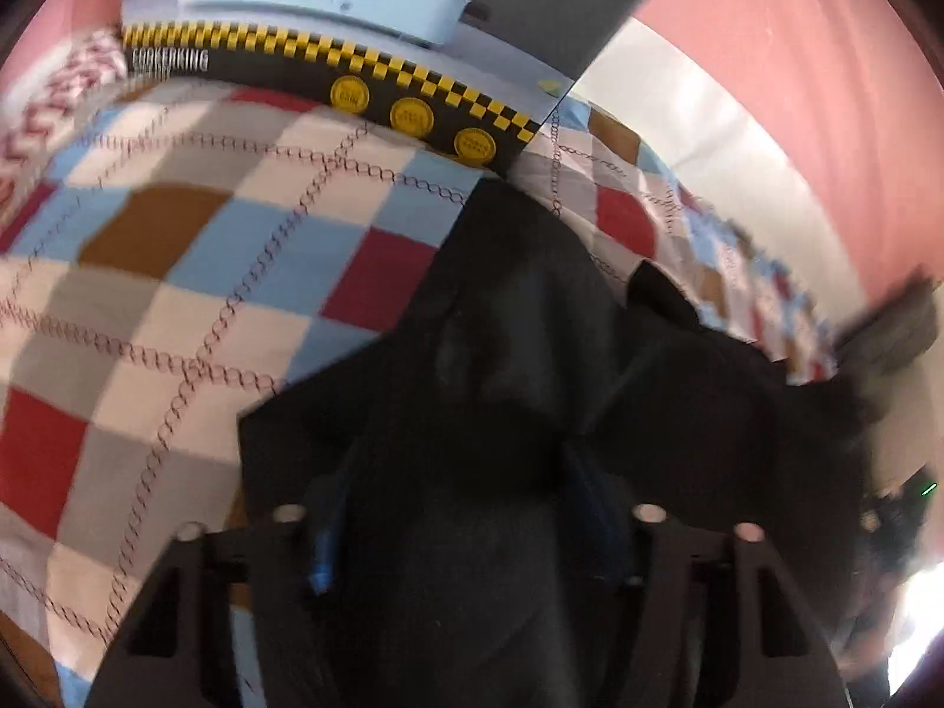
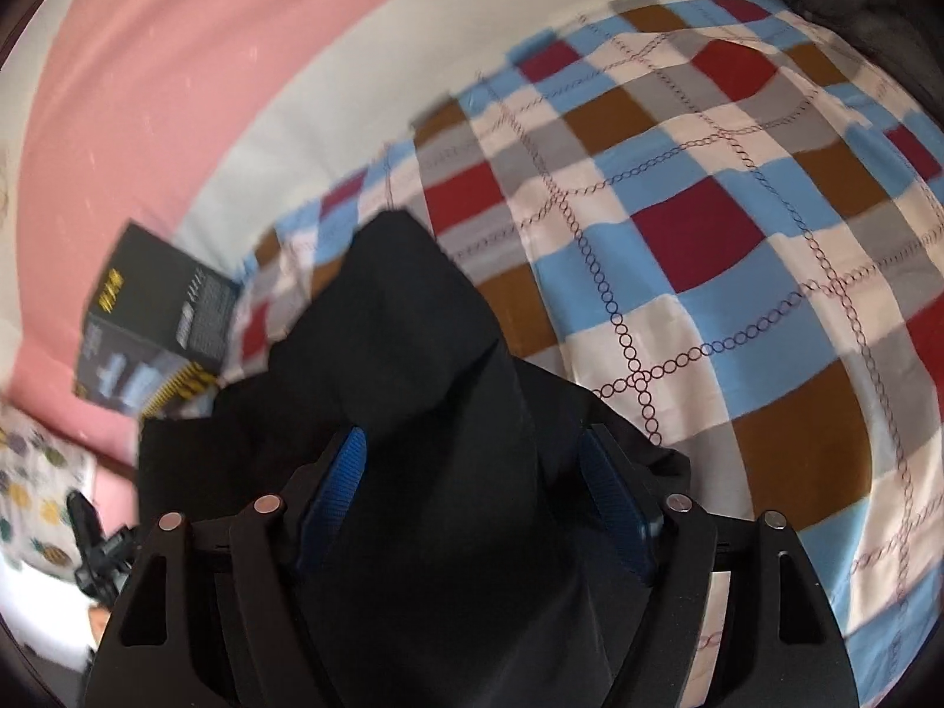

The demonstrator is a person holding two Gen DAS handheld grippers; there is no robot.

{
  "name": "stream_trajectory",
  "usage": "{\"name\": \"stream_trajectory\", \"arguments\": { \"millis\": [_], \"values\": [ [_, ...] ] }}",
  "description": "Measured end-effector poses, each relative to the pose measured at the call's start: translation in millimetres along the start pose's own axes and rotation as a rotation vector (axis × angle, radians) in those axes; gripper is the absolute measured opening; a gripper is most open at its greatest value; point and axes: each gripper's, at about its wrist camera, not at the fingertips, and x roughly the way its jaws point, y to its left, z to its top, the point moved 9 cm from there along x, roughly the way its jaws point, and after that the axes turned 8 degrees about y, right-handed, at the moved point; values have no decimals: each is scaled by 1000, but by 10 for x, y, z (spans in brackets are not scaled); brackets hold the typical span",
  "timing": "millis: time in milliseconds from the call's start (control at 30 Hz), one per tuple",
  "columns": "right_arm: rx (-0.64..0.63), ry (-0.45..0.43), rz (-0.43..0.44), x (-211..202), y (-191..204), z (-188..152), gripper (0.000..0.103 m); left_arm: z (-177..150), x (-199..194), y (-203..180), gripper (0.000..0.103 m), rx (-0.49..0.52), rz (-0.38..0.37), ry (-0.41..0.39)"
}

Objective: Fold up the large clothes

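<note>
The black garment [image 2: 413, 354] is bunched, partly raised above the checkered bed, its dark cloth in soft folds.

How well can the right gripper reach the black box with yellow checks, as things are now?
Probably not well. The right gripper has the black garment bunched between its blue pads, and that cloth lies between it and the black box at the bed's far edge.
</note>
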Motion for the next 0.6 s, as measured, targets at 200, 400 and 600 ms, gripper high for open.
{"name": "stream_trajectory", "arguments": {
  "millis": [200, 400, 600],
  "values": [
    [-44, -65, -120, 119, -77, 72, 17, 81, -46, 74, 32, 14, 67, -159],
    [-62, -29, -213, 397, -130, 66, 22, 148, 124, 103, 39, 11, 127, -156],
    [-58, -78, -147, -140, -117, -96, 53, 19, -291, 145, 40, 4, 72, -154]
  ]
}}
